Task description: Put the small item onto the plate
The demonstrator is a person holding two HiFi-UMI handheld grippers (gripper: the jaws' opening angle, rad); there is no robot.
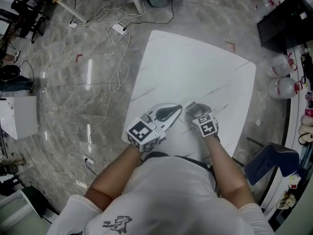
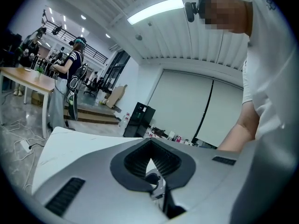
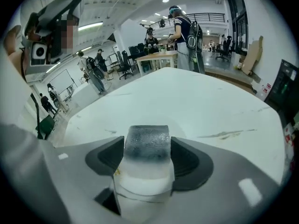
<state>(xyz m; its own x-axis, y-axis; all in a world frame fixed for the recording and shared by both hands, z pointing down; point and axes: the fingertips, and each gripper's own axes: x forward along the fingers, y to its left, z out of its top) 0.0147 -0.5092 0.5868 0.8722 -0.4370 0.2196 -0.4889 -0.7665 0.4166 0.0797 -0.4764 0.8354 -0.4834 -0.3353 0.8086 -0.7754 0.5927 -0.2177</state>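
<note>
While our right gripper (image 3: pixel 148 146) pinches a frosted-white, grey-topped block (image 3: pixel 145 171), our left gripper (image 2: pixel 150 148) is pressed together. Below us lies a veined white tabletop (image 1: pixel 195 67).

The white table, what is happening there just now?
A person holds a gripper in each hand low over the near edge of the white table. The right gripper is clamped on a small whitish item with a dark grey top. The left gripper is shut and empty. No plate shows in any view.
</note>
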